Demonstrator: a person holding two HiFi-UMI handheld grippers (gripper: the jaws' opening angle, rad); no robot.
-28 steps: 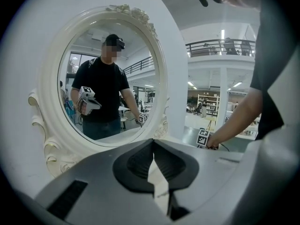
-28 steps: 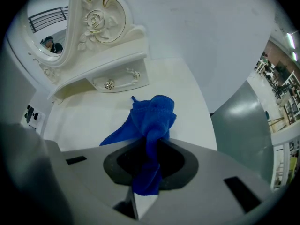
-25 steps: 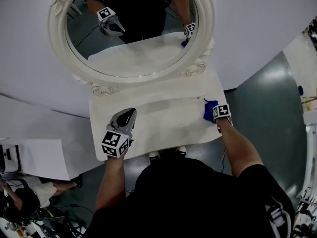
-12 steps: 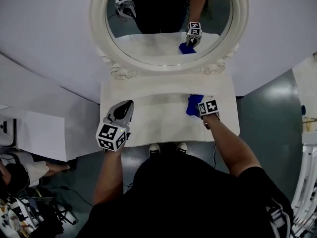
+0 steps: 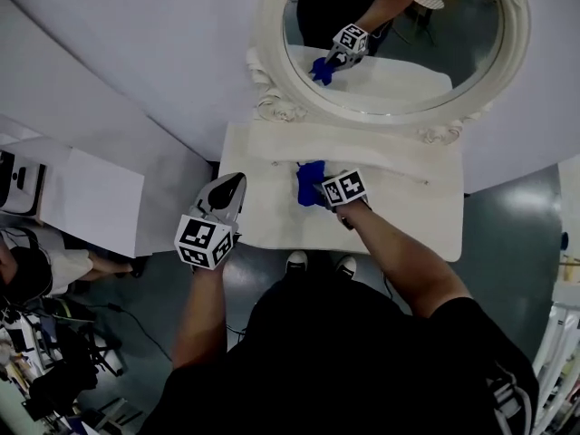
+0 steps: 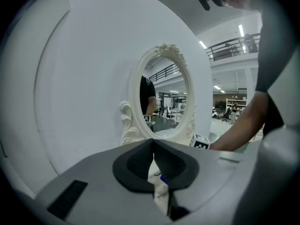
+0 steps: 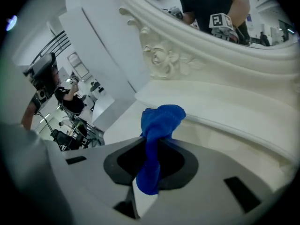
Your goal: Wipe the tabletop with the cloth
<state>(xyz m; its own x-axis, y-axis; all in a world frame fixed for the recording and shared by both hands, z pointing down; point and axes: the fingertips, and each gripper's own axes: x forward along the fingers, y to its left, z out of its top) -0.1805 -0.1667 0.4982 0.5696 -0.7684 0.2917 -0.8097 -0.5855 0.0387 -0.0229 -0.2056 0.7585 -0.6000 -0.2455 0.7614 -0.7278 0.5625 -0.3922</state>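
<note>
Blue cloth (image 5: 310, 184) is noted bunched on the white tabletop (image 5: 399, 220), a little left of the middle, just near of the raised ledge (image 5: 381, 157) under the mirror (image 5: 272, 71).

The cloth is clamped by the right gripper (image 5: 323, 192). In the right gripper view it is seen pinched between the two dark pads. One end hangs back toward the camera and the bulk is puffed out beyond the tips. From that view it cannot be told whether the bunch presses on the surface. In the head view it is seen lying on the top.

The left gripper (image 5: 233, 185) is held over the near left corner of the tabletop, well apart from the cloth. In the left gripper view its jaws are seen closed tip to tip with nothing gripped. A thin slit behind the tips shows pale tabletop and a speck of blue.

Seen in the head view only:
- The cloth and the right gripper's marker cube are repeated in the mirror glass.
- White shoes (image 5: 295, 261) are seen at the near edge of the table.
- A seated person (image 5: 27, 275) is seen far left.

Seen in the right gripper view only: the carved scrollwork (image 7: 164, 60) of the mirror frame is shown close up.

Seen in the left gripper view only: the mirror is shown upright against a white wall (image 6: 84, 78), and a bare forearm (image 6: 243, 125) is seen reaching in from the right.
</note>
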